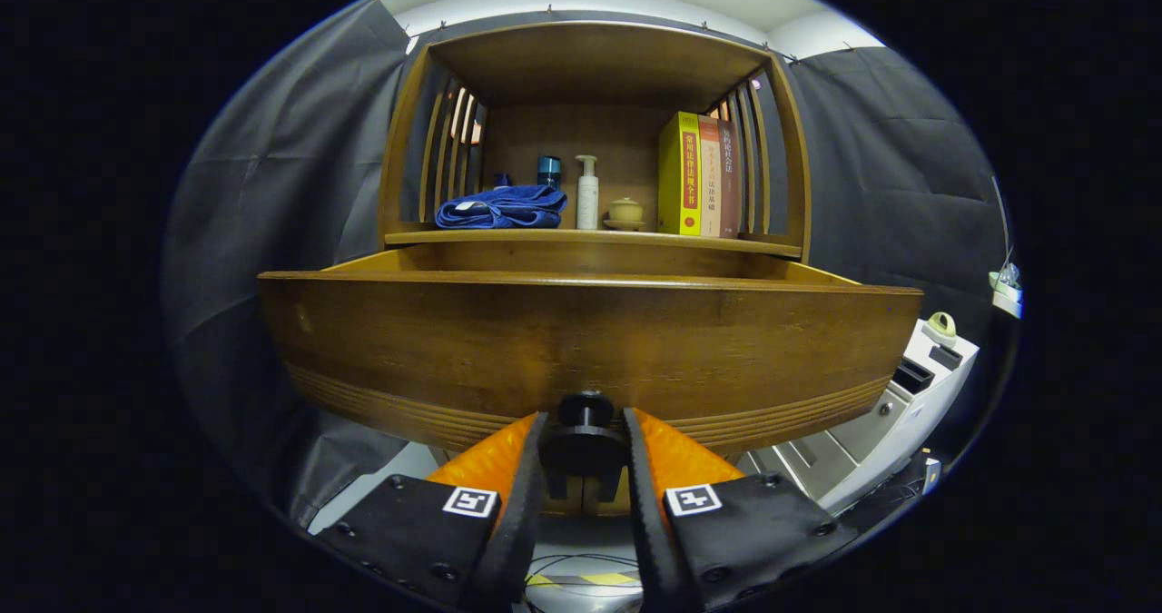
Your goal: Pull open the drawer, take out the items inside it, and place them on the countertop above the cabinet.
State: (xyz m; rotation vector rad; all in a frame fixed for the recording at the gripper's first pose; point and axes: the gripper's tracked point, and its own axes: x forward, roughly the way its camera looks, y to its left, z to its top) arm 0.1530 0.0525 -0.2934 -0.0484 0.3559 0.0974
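The wooden drawer (590, 341) stands pulled out of the cabinet, its broad front panel close ahead of me. My gripper (585, 424) is shut on the drawer's black round knob (585, 410), one orange-backed finger pressing on each side of it. The front panel hides the inside of the drawer, so its contents cannot be seen. Behind and above the drawer runs the countertop (635, 239), under a wooden shelf hood.
On the countertop lie a folded blue towel (501, 206), a dark blue can (548, 171), a white pump bottle (587, 195), a small lidded pot (625, 212) and upright books (697, 175). A white machine (894, 404) stands low to the right of the drawer.
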